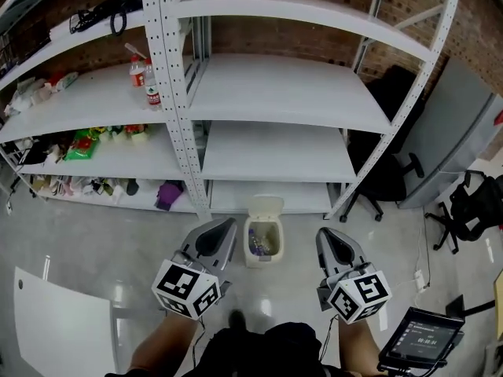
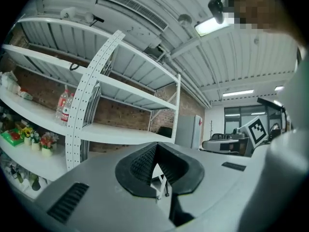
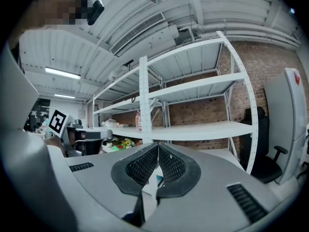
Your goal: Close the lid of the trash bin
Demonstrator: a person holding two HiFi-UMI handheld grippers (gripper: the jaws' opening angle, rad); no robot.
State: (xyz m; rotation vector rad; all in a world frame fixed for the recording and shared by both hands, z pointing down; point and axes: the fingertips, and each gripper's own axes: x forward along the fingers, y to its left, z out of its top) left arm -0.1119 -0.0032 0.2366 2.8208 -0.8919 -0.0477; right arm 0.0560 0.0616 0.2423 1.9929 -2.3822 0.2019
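A small cream trash bin stands on the floor in front of the shelving, its lid swung up and open, with rubbish showing inside. My left gripper is held just left of the bin and my right gripper just right of it, both above the floor and apart from the bin. In the left gripper view my left gripper has its jaws pressed together with nothing between them. In the right gripper view my right gripper is likewise shut and empty. Neither gripper view shows the bin.
White metal shelving fills the back, with bottles and small goods on its left bays. A black office chair and a grey cabinet stand at right, a white board at lower left, a tablet at lower right.
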